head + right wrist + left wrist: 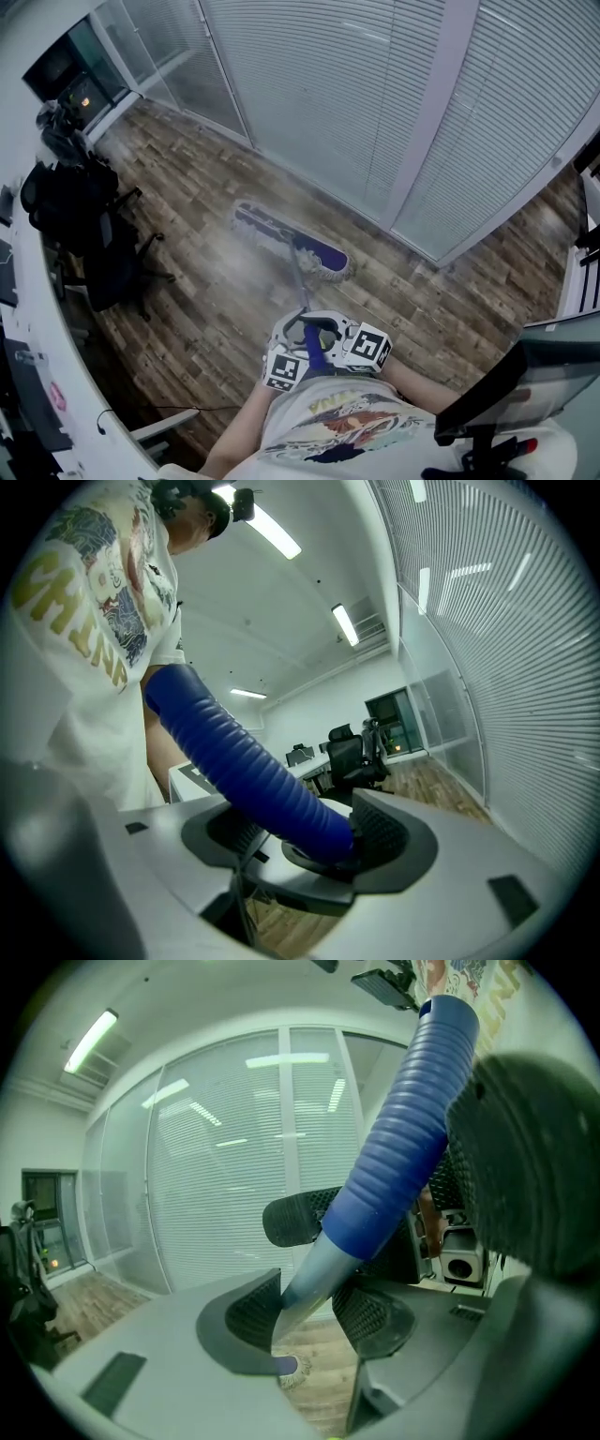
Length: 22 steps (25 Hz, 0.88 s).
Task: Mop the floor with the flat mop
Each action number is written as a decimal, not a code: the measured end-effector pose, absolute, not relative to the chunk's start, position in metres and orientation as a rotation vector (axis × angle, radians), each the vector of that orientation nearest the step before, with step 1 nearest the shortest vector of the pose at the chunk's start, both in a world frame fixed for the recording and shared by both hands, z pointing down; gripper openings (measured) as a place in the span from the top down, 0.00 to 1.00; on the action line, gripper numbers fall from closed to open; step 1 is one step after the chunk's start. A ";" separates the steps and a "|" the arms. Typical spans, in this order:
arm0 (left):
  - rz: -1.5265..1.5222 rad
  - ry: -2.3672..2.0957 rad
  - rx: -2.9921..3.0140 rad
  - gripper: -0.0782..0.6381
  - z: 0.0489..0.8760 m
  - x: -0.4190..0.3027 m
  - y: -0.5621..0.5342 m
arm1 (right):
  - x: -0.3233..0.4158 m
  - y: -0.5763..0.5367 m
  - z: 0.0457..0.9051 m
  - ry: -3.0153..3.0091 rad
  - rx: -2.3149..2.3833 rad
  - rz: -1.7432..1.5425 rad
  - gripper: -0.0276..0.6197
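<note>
The flat mop's purple-and-grey head (291, 242) lies on the wooden floor (206, 309) just in front of the glass wall. Its grey pole (300, 286) runs back to a blue ribbed grip (314, 352) at my waist. My left gripper (298, 330) is shut on the pole just below that blue grip (403, 1138), and the mop head (292, 1370) shows small beyond its jaws. Beside it my right gripper (325, 328) is shut on the blue grip (244, 761), which fills the space between its pads (380, 832).
A glass wall with white blinds (375, 112) runs close behind the mop head. Black office chairs (94, 244) and a white desk (37, 375) stand at the left. A monitor (525, 366) sits at the lower right. Wooden floor stretches to the left of the mop.
</note>
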<state>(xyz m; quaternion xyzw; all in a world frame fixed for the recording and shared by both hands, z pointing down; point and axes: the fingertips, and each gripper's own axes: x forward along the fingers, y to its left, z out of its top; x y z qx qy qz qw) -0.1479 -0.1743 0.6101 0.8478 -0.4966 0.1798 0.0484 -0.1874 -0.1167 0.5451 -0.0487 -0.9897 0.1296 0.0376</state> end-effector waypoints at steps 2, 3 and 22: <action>0.534 -1.495 2.597 0.68 0.607 -0.169 -0.197 | -0.209 -0.141 0.543 -3.033 -0.115 0.391 0.53; 0.529 -1.485 2.604 0.68 0.607 -0.178 -0.206 | -0.219 -0.150 0.543 -3.033 -0.098 0.388 0.53; 0.522 -1.485 2.591 0.66 0.615 -0.267 -0.462 | -0.310 -0.415 0.559 -2.990 0.112 0.264 0.57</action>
